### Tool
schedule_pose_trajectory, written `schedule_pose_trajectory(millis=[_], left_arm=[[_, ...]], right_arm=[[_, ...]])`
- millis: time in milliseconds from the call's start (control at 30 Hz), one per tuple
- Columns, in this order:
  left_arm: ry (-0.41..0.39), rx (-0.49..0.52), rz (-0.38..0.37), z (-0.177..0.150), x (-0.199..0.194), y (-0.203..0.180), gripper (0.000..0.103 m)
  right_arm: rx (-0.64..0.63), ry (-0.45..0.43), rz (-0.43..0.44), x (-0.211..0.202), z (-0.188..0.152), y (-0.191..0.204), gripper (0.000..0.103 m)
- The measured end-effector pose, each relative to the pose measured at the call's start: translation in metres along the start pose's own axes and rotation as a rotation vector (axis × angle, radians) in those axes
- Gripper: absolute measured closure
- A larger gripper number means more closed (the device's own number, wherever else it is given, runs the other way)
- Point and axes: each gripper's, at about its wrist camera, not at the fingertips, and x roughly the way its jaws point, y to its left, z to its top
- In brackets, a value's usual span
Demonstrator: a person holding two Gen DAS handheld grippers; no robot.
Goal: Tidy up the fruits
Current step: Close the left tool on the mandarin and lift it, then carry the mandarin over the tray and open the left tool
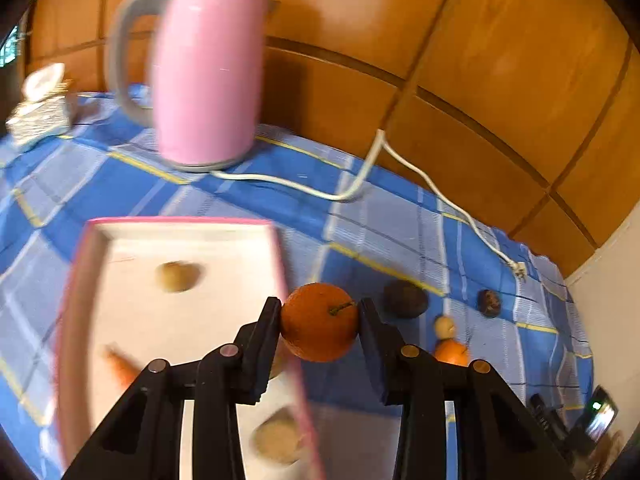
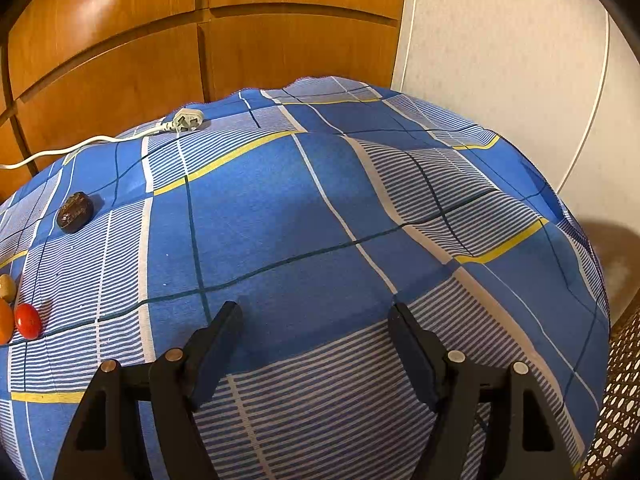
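My left gripper (image 1: 320, 312) is shut on an orange (image 1: 319, 322) with a short stem, held in the air just right of the pink-rimmed white tray (image 1: 180, 320). In the tray lie a tan round fruit (image 1: 178, 277), an orange piece (image 1: 122, 368) and another tan fruit (image 1: 278, 442). On the cloth to the right sit two dark fruits (image 1: 405, 299) (image 1: 489, 303), a small pale one (image 1: 445, 326) and another orange (image 1: 452, 354). My right gripper (image 2: 316, 314) stands open over bare cloth. At its far left are a dark fruit (image 2: 75, 212), a red one (image 2: 28, 321) and a pale one (image 2: 7, 287).
A pink kettle (image 1: 208, 76) stands behind the tray, its white cord (image 1: 400, 160) trailing right to a plug (image 2: 186, 120). A foil-like stack (image 1: 38, 118) sits at the far left. Wooden panels back the table; a white wall and woven chair (image 2: 618, 400) lie right. A phone (image 1: 600, 420) rests at the right edge.
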Motion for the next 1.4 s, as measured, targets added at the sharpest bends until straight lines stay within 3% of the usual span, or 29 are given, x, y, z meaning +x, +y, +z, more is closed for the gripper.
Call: schedule_pose_trajectory(millis=[267,733,1133,1400], left_arm=[[-0.004,-0.087,0.126,-0.039,-0.034,0.052,0.064],[0.013,-0.157,0.284,-0.074,-0.037,0.083,0.063],[-0.054,-0.098,0.296,-0.089,-0.056,0.069,0.04],[-0.064,-0.074,0.274,-0.103,-0.07,0.062,0.037]], right_arm=[[0.0,0.0,0.0,0.0,0.0,0.0,0.026],[0.001,-0.001,-0.001,0.0,0.0,0.0,0.026],[0.001,-0.001,0.0,0.0,-0.001,0.0,0.026],[0.002,-0.001,0.002,0.0,-0.001,0.0,0.026]])
